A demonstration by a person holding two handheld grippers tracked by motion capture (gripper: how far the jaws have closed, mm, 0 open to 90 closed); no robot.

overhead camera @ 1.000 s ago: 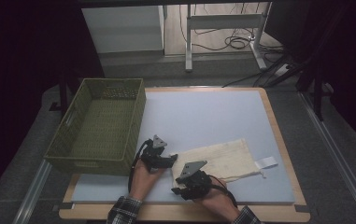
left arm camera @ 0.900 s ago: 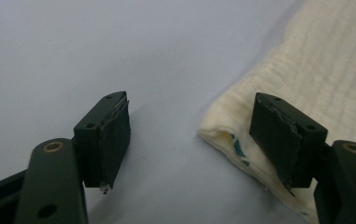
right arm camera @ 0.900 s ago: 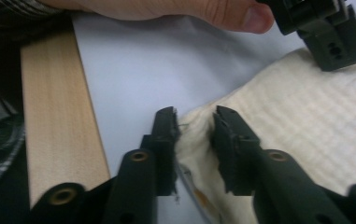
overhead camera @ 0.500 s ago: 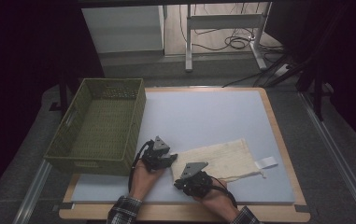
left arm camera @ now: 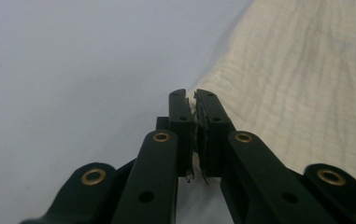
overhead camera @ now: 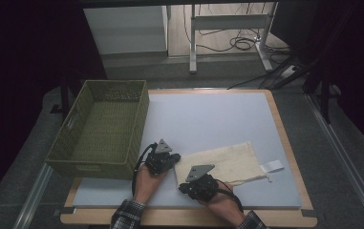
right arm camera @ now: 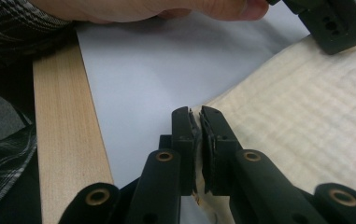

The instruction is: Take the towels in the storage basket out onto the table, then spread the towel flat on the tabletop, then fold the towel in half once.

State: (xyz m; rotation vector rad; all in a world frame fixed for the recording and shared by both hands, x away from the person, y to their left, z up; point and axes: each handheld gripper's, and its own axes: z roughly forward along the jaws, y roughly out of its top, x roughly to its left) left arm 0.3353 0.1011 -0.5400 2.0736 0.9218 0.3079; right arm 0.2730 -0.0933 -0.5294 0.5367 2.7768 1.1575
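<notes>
While both hands rest low in the high view, the left tool [overhead camera: 169, 160] has just closed its jaws on the cloth's [overhead camera: 227, 162] left corner, with fabric showing between its pads [left arm camera: 202, 130]. Lower and right of it, the right tool [overhead camera: 194, 183] pinches the cloth's near left edge. From them the cloth spreads flat to the right on the bench [overhead camera: 208, 119], beside the basket [overhead camera: 101, 131].

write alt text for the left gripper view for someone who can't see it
The left gripper has its two black jaws shut on the corner of a cream cloth bag. The bag lies on a pale grey table mat, spreading to the right.
</notes>
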